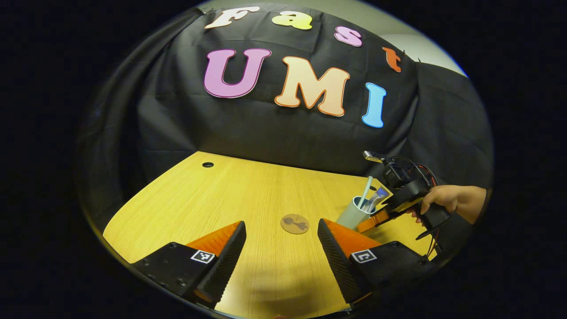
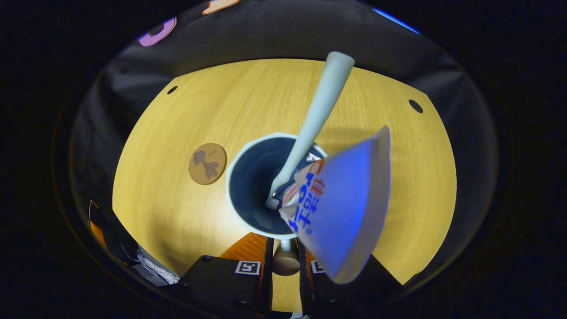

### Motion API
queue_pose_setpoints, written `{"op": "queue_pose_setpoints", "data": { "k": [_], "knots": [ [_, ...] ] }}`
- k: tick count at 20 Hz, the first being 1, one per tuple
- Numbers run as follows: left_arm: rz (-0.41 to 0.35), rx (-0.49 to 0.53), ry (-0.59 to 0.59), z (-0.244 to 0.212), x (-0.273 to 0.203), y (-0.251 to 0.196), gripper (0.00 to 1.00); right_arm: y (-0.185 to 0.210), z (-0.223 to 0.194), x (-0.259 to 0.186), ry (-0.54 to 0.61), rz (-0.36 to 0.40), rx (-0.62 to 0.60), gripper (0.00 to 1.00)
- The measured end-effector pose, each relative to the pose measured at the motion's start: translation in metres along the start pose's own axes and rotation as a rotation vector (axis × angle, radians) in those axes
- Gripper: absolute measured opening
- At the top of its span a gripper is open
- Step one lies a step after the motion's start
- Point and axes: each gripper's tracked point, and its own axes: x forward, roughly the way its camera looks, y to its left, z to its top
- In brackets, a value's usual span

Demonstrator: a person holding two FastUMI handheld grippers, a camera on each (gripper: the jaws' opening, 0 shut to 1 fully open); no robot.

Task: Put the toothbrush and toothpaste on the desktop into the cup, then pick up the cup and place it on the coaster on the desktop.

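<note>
Two items in cup (image 2: 254, 186), coaster (image 2: 207, 163) apart, open desktop (image 1: 248, 190) between.

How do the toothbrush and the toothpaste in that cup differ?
The toothbrush is a thin, plain pale stick; the toothpaste is a wide, flat tube with blue and printed writing. In the right gripper view, the toothbrush leans toward the far side of the cup, the toothpaste toward the near side. Both stand inside the cup and stick out above its rim.

The pale cup (image 2: 248, 186) stands upright on the desktop, dark inside. The light toothbrush (image 2: 316, 119) and the blue-white toothpaste (image 2: 343, 208) tube stand in it, leaning. The round brown coaster (image 2: 207, 163) lies flat near the cup, apart.
</note>
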Motion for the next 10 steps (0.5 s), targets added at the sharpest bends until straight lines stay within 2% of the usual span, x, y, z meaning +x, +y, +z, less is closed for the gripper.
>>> {"op": "queue_pose_setpoints", "data": {
  "k": [4,10],
  "knots": [
    [0.029,-0.009,-0.004,0.001,-0.003,0.02,0.95,-0.001,0.001,0.001,-0.015,0.023,-0.047,0.23],
    [0.117,-0.045,-0.013,-0.003,-0.02,0.069,0.95,-0.006,0.0,0.002,-0.015,0.04,-0.128,0.23]
  ]
}}
